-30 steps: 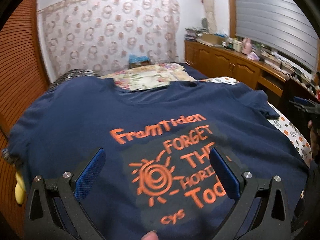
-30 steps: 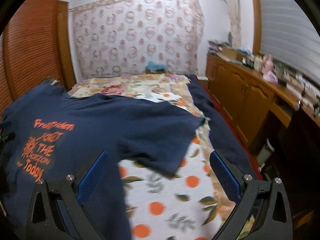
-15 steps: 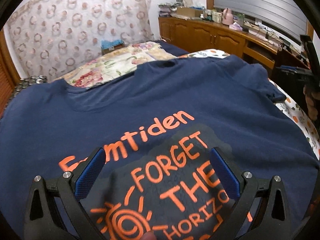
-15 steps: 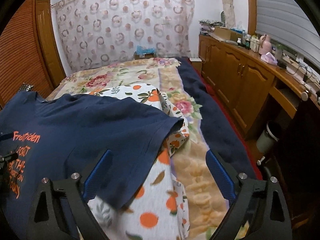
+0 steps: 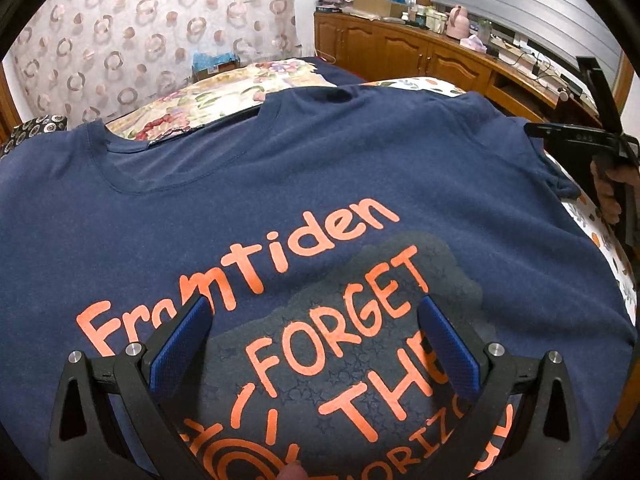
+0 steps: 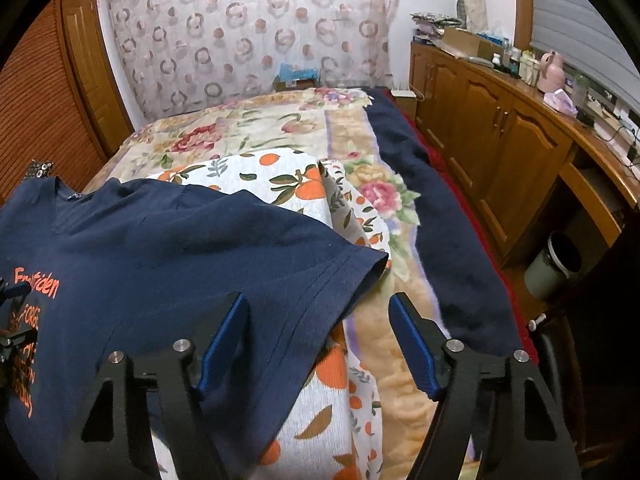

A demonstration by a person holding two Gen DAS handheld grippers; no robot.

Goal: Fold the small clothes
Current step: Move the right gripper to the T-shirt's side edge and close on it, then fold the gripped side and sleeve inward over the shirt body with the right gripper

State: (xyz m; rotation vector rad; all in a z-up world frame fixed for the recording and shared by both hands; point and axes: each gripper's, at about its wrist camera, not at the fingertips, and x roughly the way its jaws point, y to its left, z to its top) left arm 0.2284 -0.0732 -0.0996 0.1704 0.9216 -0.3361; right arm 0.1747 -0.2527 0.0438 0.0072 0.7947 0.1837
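Presently: navy T-shirt (image 5: 280,168), spread front-up on the bed (image 6: 256,132). Soft, light, limp; best pinched at the sleeve hem (image 6: 352,276). Left gripper (image 5: 316,344) gapes empty over the print. Right gripper (image 6: 320,340) is closing astride the sleeve, pads not yet pressing.

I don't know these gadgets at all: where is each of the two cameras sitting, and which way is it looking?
Left wrist view: rides on the left tongs, looking down over the navy T-shirt print; its open blue fingers show, and the hand holding the right tool at the edge.
Right wrist view: rides on the right tongs, jaws closing, over the shirt's sleeve, which lies between them unpinched, above the orange-print cloth.
Shared: the shirt, the curtain, the wooden cabinets.
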